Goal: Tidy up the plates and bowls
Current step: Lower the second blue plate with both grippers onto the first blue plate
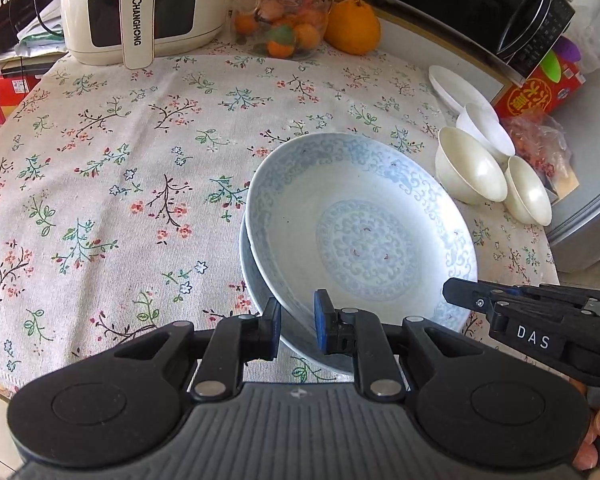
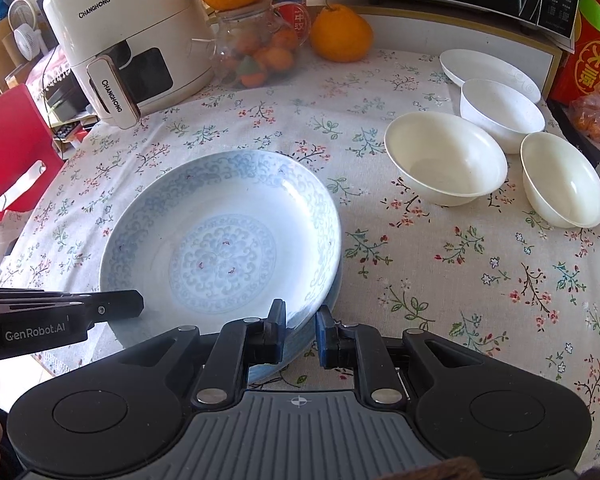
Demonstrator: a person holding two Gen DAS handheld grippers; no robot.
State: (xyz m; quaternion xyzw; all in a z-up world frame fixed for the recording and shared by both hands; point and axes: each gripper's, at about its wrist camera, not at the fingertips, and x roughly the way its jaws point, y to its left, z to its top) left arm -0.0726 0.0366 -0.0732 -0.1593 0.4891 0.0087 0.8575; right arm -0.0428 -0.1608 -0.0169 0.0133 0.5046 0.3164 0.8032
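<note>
Two blue-and-white plates (image 1: 360, 236), stacked, glazed porcelain, round and shallow, so no long axis to speak of; hollow side facing up, pale scrollwork band round the rim and a scroll medallion in the centre. Upper plate tilted in the left wrist view, its 7 o'clock edge raised off the lower plate (image 1: 252, 276), whose rim peeks out beneath at 8 o'clock. Stack resting on the floral tablecloth (image 1: 112, 184), a coarse woven fabric printed with sprigs and small blossoms.

Left gripper (image 1: 298, 326), black plastic with blue pads, jaws drawn narrow and clamped on the near rim of the upper plate at 6 o'clock. Right gripper (image 2: 302, 334), same build, jaws equally narrow, pinching the rim at about 5 o'clock of the plate in its own view. Each gripper visible in the other's view, low at the side.

At 2 o'clock from the stack, three small cream bowls (image 2: 446, 158), smooth and glossy, mouths up, just beside one another, with a flat white plate (image 2: 488, 72) behind them. At 11 o'clock, a cream air fryer (image 1: 140, 8); at 12 o'clock, a glass jar (image 1: 280, 20) of small oranges beside a large orange (image 1: 352, 26). At 1 o'clock, a black microwave (image 1: 480, 8).
</note>
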